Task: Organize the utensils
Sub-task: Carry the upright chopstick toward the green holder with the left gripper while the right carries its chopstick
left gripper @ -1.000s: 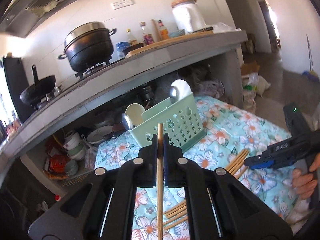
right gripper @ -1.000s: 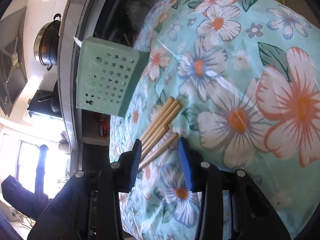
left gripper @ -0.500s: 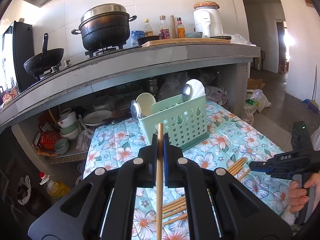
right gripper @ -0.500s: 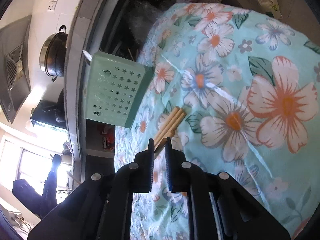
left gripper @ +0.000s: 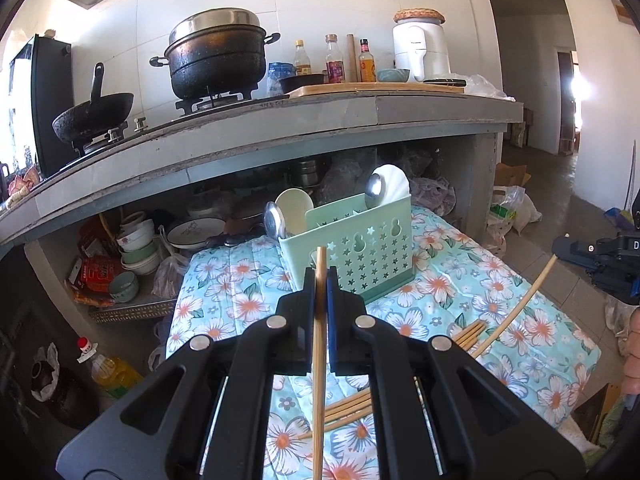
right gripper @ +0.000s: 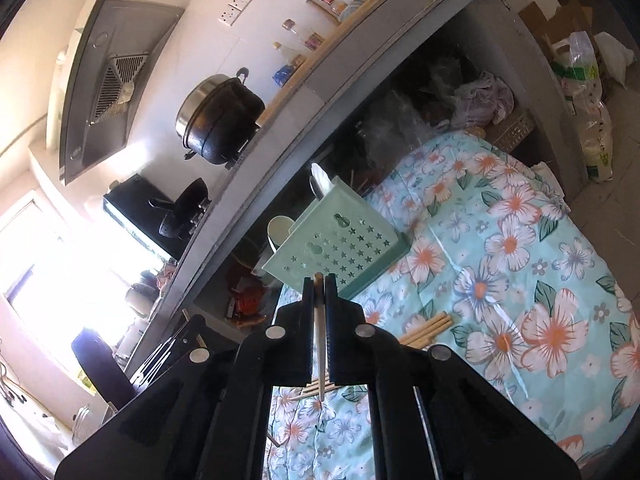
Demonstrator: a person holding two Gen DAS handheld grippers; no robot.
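Observation:
A mint green perforated utensil basket [left gripper: 360, 248] stands on a floral cloth and holds spoons [left gripper: 376, 189] at both ends. My left gripper [left gripper: 319, 280] is shut on a wooden chopstick [left gripper: 318, 360], held above the cloth in front of the basket. My right gripper [right gripper: 319, 285] is shut on another chopstick [right gripper: 320, 340], lifted above the cloth; it shows in the left wrist view [left gripper: 520, 308] slanting up at the right. Several loose chopsticks [left gripper: 468, 334] lie on the cloth; they also show in the right wrist view [right gripper: 428, 330]. The basket [right gripper: 340, 248] sits just beyond the right gripper.
A concrete counter [left gripper: 280, 136] overhangs behind the basket, with a black pot [left gripper: 218, 60], a wok [left gripper: 92, 114], bottles and a white appliance [left gripper: 418, 50]. Bowls and plates [left gripper: 138, 244] crowd the shelf below. An oil bottle [left gripper: 108, 372] stands on the floor at left.
My right gripper closed on a chopstick from the pile and lifted it off the cloth, turning towards the basket. My left gripper rose a little, still holding its chopstick.

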